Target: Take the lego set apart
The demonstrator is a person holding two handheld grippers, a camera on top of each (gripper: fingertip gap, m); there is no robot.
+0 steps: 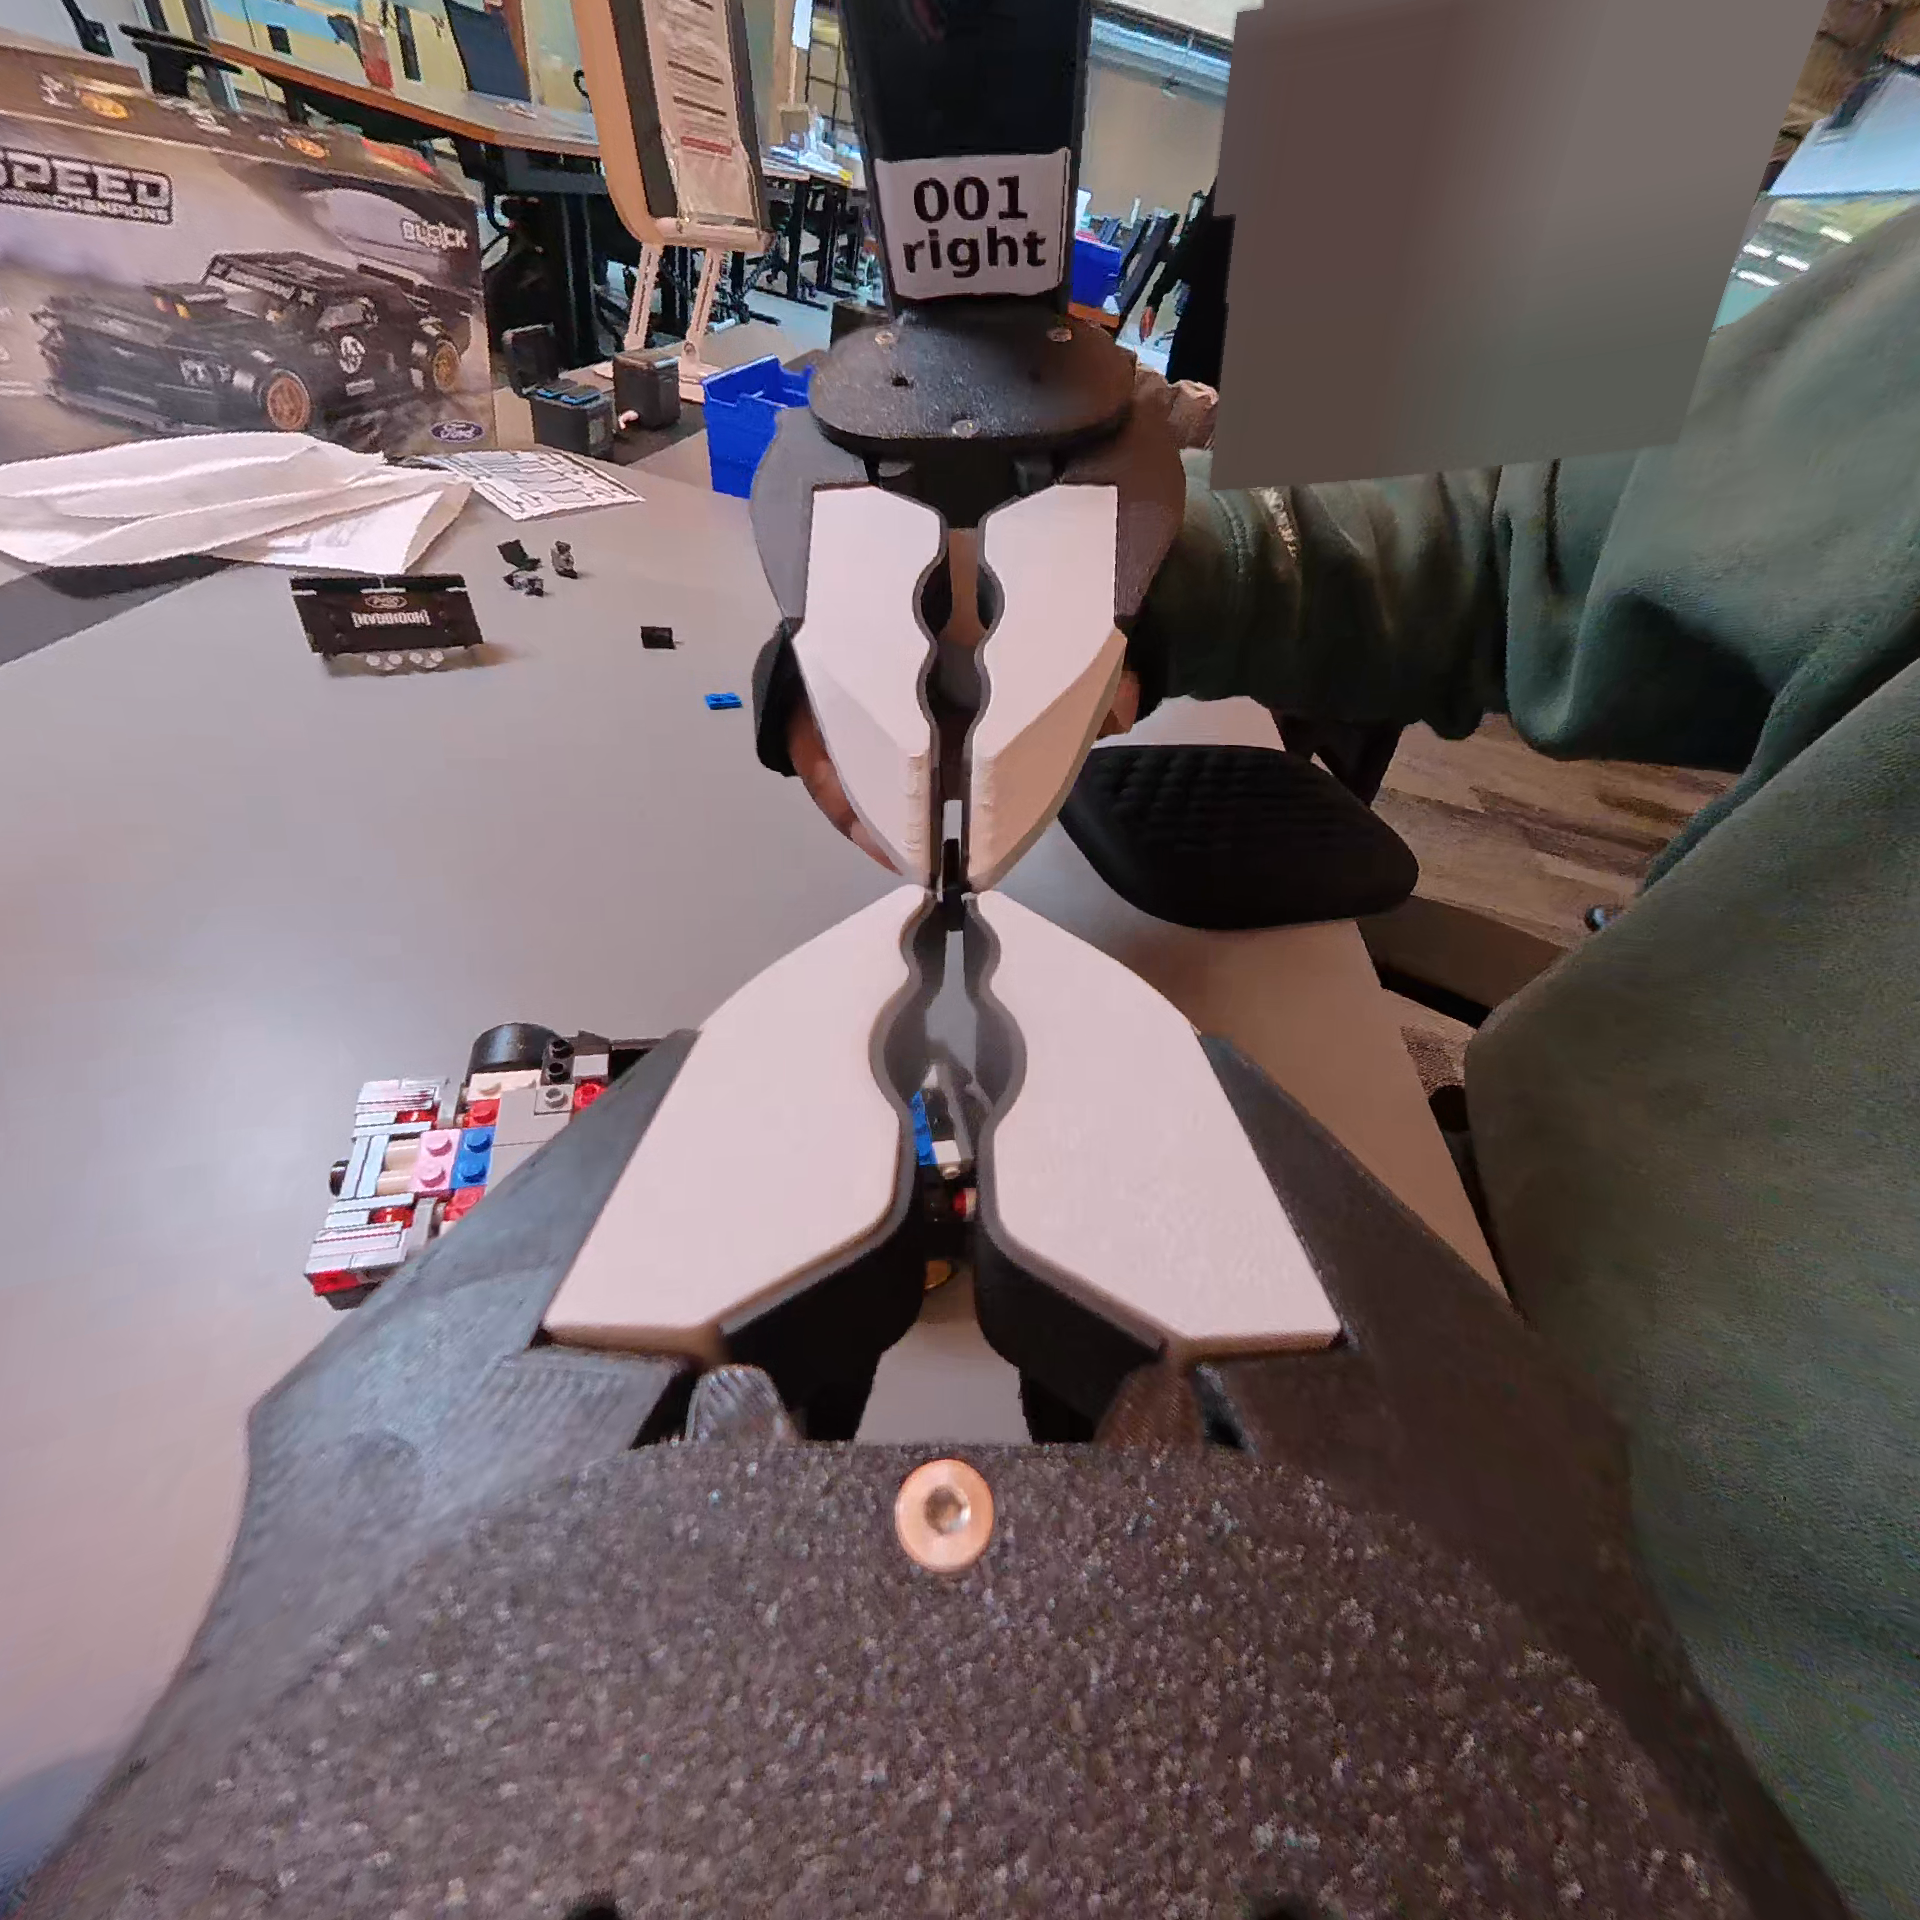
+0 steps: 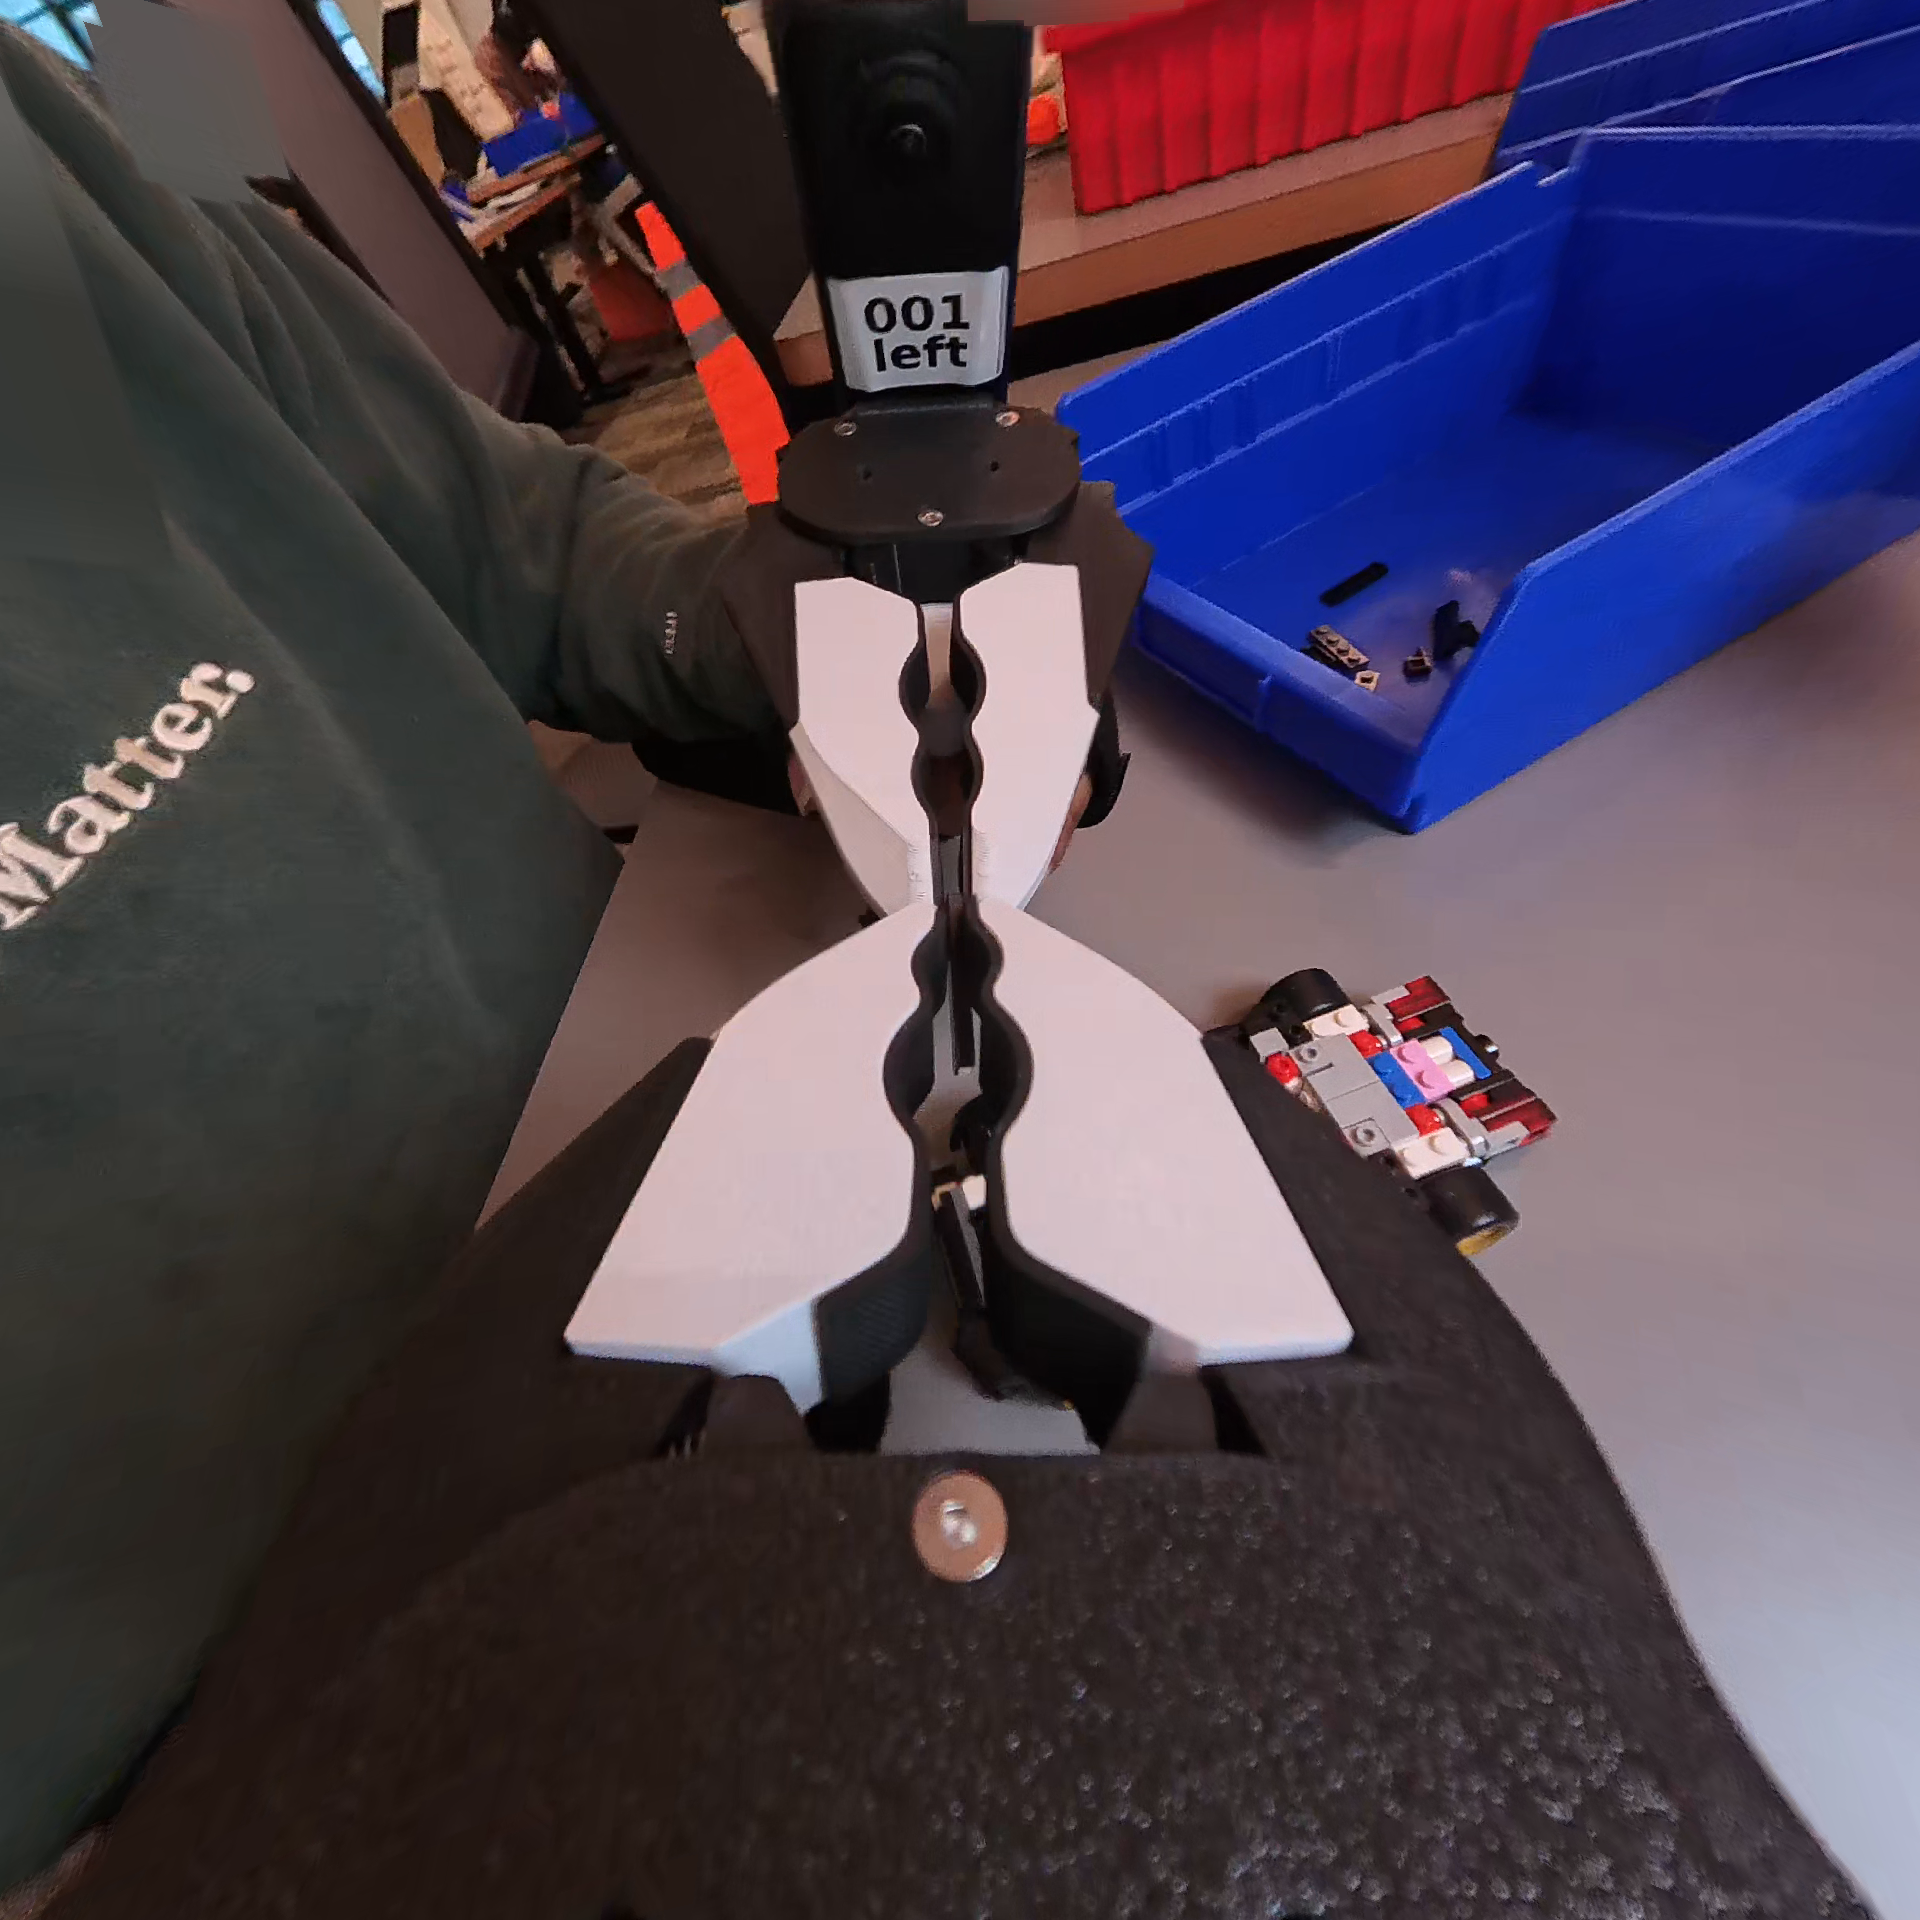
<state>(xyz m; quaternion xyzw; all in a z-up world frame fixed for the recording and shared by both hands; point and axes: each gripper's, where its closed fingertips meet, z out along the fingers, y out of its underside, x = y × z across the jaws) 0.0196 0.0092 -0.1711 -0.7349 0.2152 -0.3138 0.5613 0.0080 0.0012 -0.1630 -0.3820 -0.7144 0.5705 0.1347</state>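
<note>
Left claw point(image 1: 948, 920) and right claw point(image 2: 954, 914) met tip to tip above table point(image 1: 312, 883), both clamped on one thin black lego piece point(image 1: 950, 868), long axis running claw to claw. Partly stripped lego car point(image 1: 447, 1153) lay on table near person-side edge, beside left claw, untouched.

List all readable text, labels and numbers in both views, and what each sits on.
Not transcribing writing; carriers only.
White label: black body of the right tongs.
Second white label: black body of the left tongs.
Large lettering and logos: lego box, far left.
Print: black lego panel on the table.
White lettering: green sweatshirt.
Printed sheet and background sign: too small to read.
</note>
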